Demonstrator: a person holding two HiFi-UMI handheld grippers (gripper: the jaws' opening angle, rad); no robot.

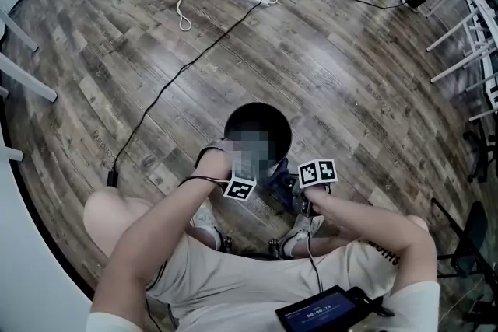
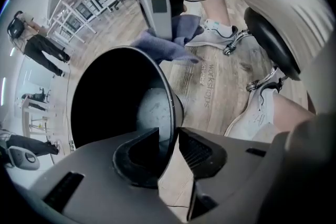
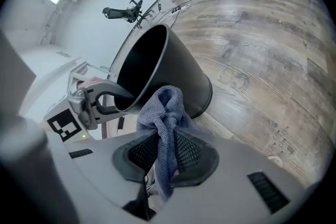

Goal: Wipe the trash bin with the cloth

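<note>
Wood floor (image 1: 350,89); trash bin (image 2: 118,105) rim between parted left gripper (image 2: 168,136) jaws, cloth (image 3: 167,107) pinched in right gripper (image 3: 165,152)

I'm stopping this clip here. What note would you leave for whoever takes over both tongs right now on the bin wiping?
Left tongs: open, straddling the rim of the black bin, not clamped on it.
Right tongs: shut on the bunched blue cloth, held close to the bin's outer wall; contact unclear.
Bin stands on the wood floor in front of the person.
Done: cloth is in hand; no wiping can be confirmed.
Left: probably steady the rim, then wipe the wall and rim.
</note>
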